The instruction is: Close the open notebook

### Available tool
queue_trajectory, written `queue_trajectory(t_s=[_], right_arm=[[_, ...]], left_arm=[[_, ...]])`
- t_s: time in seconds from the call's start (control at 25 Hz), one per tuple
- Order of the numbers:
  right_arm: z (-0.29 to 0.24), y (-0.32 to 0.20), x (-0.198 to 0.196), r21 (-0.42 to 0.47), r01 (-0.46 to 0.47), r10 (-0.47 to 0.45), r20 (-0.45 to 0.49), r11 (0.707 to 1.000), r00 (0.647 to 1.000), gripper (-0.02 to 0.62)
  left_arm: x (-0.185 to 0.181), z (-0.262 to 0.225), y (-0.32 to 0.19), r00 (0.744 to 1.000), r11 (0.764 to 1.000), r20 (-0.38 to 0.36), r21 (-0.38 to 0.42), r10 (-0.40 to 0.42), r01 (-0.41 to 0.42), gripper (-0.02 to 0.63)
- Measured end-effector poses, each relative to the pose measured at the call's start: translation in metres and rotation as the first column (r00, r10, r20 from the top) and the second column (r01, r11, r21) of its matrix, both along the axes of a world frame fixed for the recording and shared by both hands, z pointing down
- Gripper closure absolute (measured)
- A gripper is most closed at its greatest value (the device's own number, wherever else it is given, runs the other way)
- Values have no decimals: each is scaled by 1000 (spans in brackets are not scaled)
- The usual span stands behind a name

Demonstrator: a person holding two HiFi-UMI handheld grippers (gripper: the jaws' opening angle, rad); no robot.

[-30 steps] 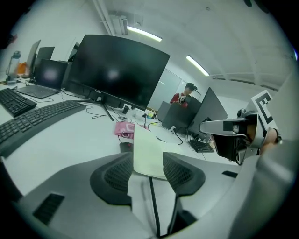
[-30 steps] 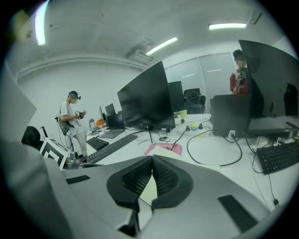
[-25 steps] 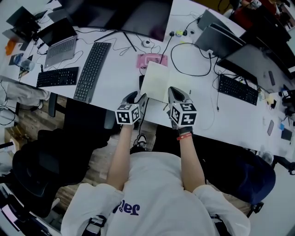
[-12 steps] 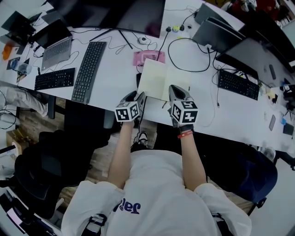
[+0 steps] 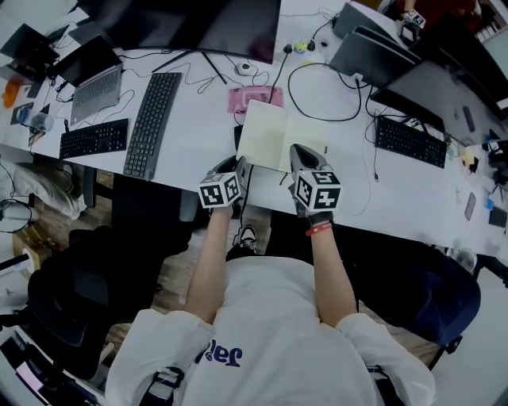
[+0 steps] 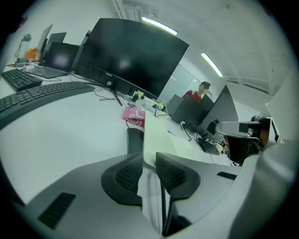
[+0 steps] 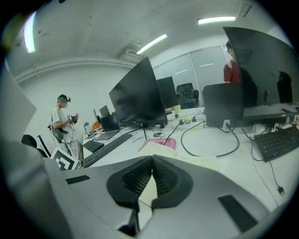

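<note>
The open notebook lies flat on the white desk, its pale blank pages facing up. My left gripper is at its near left corner. In the left gripper view the jaws are closing, and the pale left edge of the notebook fills the narrow gap between the pads. My right gripper rests over the near edge of the right page. Its pads meet at the tips with nothing seen held, and the notebook page shows just beyond them.
A pink object lies behind the notebook and a small dark item touches its left edge. A black cable loop lies behind on the right. A keyboard sits to the left, a large monitor at the back.
The left gripper has sunk a little at the notebook's near left corner. The right gripper and the notebook lie as before.
</note>
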State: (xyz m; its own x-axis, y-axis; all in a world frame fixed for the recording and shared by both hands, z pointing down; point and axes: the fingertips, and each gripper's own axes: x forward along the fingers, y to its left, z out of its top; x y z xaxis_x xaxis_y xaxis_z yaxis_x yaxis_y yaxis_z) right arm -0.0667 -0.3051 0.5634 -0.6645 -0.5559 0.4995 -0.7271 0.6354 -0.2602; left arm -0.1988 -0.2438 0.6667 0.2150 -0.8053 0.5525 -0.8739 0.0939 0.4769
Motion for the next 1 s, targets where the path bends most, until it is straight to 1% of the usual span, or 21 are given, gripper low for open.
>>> queue_trajectory(t_s=[0.28, 0.6, 1.0], right_arm=[[-1, 4, 4, -2, -23, 23, 10, 1000, 1000, 594], [-3, 10, 11, 6, -47, 47, 15, 999, 999, 594], [-7, 14, 19, -3, -83, 83, 44, 997, 996, 594]], left_arm=[[-2, 0, 2, 1000, 1000, 3, -4, -15, 15, 515], [2, -7, 3, 1000, 1000, -1, 11, -5, 5, 526], [11, -23, 3, 999, 999, 16, 39, 35, -35, 538]])
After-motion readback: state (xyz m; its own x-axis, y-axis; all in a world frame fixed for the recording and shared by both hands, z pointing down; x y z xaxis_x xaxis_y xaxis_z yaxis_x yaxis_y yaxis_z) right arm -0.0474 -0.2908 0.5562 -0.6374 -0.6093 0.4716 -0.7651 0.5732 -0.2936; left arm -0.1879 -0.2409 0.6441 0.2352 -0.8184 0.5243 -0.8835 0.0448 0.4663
